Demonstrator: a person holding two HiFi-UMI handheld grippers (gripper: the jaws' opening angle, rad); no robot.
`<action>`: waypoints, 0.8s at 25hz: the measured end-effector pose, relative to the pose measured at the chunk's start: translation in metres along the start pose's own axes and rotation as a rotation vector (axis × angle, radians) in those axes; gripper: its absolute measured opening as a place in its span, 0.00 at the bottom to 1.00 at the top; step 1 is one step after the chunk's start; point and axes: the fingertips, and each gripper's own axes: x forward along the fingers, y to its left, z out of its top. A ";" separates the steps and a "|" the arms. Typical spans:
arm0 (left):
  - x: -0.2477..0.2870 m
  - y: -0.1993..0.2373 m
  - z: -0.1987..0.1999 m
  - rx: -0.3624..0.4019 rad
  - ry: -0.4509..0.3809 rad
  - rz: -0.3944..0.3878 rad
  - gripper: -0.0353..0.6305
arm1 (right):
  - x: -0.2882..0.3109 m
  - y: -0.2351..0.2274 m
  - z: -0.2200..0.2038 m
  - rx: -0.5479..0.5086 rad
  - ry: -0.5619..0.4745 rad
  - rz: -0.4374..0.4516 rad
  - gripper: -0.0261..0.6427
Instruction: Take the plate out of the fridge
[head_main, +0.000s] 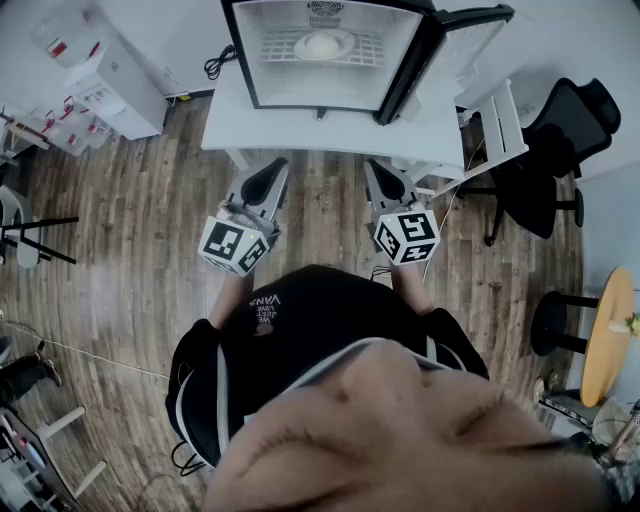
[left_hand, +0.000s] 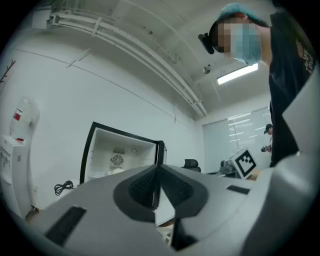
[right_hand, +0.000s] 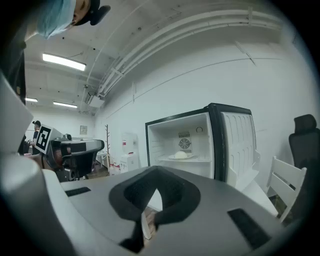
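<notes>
**Ahead of both grippers: fridge open, plate on its shelf**

Fridge sits on a white table with its door swung wide to the right. The plate is inside on the wire shelf, roughly centred, with a pale mound on it. The right gripper view shows it just below the rear fan.

Left gripper: jaws together, nothing between them. Right gripper: same, jaws closed and empty. Both are held side by side over the wood floor, pointing at the fridge, short of the table edge and well apart from the plate.

Office chair is to the right of the table, water dispenser to the left.
</notes>
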 end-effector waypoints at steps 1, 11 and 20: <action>0.001 0.001 -0.001 0.001 -0.001 -0.001 0.10 | 0.001 -0.001 0.000 0.001 0.000 -0.001 0.06; 0.013 0.009 -0.007 -0.014 -0.001 0.013 0.10 | 0.009 -0.012 0.001 0.052 -0.037 0.020 0.06; 0.037 0.007 -0.015 -0.044 -0.031 0.054 0.10 | 0.007 -0.037 -0.007 0.050 -0.011 0.063 0.06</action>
